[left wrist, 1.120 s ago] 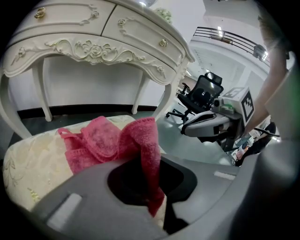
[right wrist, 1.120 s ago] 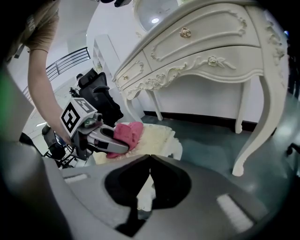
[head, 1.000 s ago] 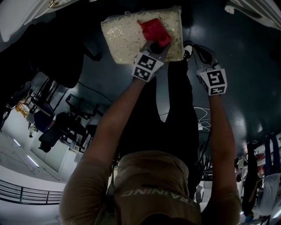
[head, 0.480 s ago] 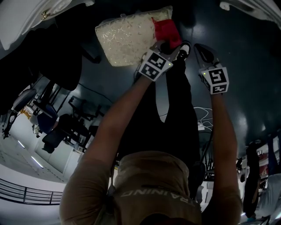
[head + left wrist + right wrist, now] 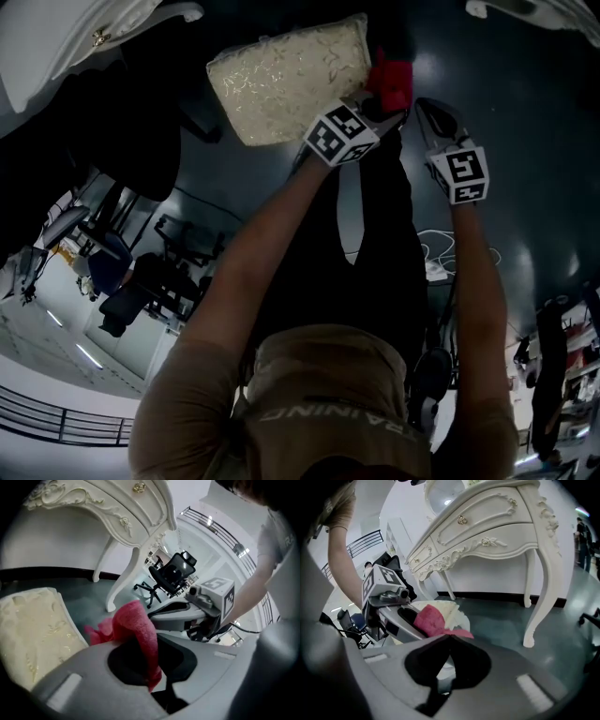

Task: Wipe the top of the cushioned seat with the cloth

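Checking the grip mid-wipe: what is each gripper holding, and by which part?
The left gripper pinches the red cloth by one end, the rest bunched beyond its tips. The right gripper is shut, holding nothing.

- L gripper (image 5: 382, 101): upper centre of head view, jaws pinched on red cloth (image 5: 394, 80).
- R gripper (image 5: 437, 117): just right of the L one, jaws together, nothing between.
- L arm (image 5: 253, 253): bare, stretched diag. from lower centre up.
- R arm (image 5: 473, 281): bare, runs almost straight up the frame's right side.
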{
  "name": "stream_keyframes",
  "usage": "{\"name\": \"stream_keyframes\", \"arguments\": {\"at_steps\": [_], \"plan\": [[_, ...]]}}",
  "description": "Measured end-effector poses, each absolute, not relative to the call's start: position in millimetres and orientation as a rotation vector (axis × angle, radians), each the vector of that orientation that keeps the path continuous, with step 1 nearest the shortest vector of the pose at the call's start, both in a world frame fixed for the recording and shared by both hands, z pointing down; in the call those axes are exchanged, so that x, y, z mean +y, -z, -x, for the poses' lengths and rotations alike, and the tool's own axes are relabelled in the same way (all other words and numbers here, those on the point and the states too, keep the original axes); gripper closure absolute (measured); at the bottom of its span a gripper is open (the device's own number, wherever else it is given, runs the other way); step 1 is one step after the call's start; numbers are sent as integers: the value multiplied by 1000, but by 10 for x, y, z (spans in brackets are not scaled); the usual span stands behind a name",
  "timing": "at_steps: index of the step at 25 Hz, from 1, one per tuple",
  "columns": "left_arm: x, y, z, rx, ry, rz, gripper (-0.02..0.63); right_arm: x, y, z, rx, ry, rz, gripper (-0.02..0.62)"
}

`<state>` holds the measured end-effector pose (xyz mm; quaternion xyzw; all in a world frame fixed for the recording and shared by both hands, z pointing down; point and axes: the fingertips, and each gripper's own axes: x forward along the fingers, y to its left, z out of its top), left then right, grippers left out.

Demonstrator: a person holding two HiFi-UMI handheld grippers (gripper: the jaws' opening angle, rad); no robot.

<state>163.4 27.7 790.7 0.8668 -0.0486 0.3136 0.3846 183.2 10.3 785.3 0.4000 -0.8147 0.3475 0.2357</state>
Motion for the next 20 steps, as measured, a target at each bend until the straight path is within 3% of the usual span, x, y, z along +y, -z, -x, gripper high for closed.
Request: {"name": "stream_keyframes", "arguments": {"at_steps": [9,20], "plan": [[476,-7517,-1238,-155,-567,-2182,574,305,-7790,-1418,-2234,-917,-1050,591],[159,-7036,164,-470,-301,-2143,574,114,-7493,-272,-2306,-758,-913,592]]}}
